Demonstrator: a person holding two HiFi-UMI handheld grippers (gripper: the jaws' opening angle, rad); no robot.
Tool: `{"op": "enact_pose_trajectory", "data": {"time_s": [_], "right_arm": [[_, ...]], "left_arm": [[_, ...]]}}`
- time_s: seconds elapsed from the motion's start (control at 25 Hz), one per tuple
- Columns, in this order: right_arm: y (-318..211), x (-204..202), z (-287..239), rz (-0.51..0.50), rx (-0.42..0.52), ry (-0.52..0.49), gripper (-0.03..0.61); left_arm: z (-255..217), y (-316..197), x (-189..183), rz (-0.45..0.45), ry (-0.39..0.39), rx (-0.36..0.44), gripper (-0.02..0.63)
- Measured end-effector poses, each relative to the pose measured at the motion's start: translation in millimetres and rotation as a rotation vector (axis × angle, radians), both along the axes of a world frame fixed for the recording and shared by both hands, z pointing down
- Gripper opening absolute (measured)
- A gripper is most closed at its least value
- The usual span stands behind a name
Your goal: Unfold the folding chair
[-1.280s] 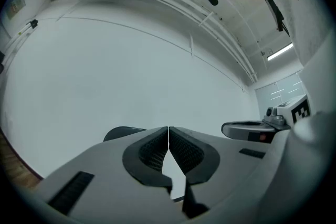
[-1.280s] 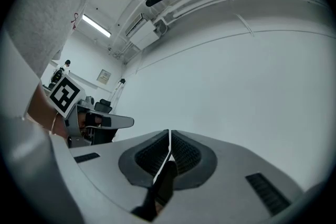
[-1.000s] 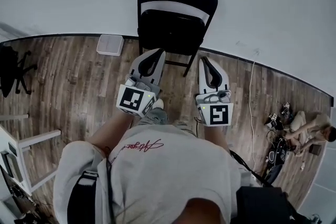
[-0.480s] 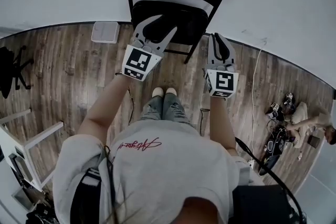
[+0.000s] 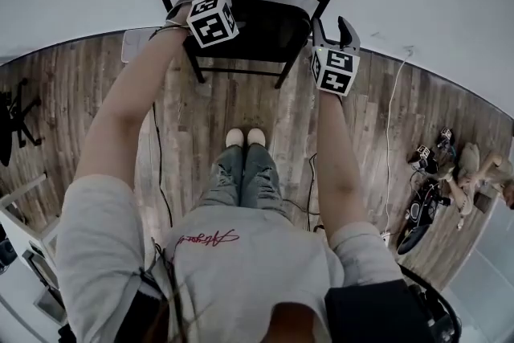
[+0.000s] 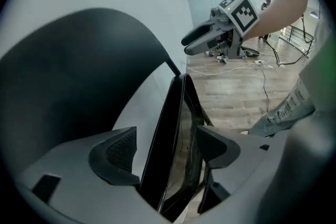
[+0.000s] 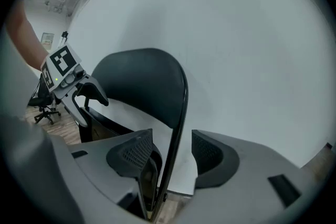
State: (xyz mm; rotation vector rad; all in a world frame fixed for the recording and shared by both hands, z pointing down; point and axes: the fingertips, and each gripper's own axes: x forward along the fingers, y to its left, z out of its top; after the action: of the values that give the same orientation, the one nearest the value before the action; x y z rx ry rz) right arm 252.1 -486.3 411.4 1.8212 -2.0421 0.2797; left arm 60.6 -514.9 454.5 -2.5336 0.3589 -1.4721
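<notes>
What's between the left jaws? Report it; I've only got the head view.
Observer: The left gripper straddles the side edge of the chair. Its jaws are opening and the pads are not pressing it.
Operator: Now give me the right one.
Observer: The right gripper has the thin frame tube between its jaws. They are opening too, with the pads clear of it.
Operator: Tell me how the seat sits.
Observer: In the left gripper view the seat lies nearly flat against the chair's back, not swung down.
</notes>
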Motion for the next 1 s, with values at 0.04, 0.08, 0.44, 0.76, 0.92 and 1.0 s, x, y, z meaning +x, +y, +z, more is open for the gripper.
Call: {"op": "enact_pose_trajectory", "data": {"time_s": [0.04,0.08,0.44,0.76,0.92,1.0], "right_arm": [[-6,4,10,0.007,-0.025,-0.008,0.216],[-12,7,20,0.011,-0.049,-0.017,0.216],[-54,-1,52,0.016,-0.121,0.041,0.215],[-61,6,52,0.06,-0.072,0.045,0.135],[-62,7,50,0.065,-0.062,0.065,0.135],[-61,6,49,0.057,-0.057,0.089,0.137]], "left_arm": [[9,-4,3,0.023,-0.036,-0.017,0.354],[18,-8,5,0.042,-0.067,-0.031,0.354],[84,1,2,0.259,-0.386,-0.165,0.353],[85,9,2,0.259,-0.403,-0.258,0.271],[83,4,4,0.226,-0.397,-0.199,0.222],[82,4,4,0.22,-0.395,-0.181,0.213]]}}
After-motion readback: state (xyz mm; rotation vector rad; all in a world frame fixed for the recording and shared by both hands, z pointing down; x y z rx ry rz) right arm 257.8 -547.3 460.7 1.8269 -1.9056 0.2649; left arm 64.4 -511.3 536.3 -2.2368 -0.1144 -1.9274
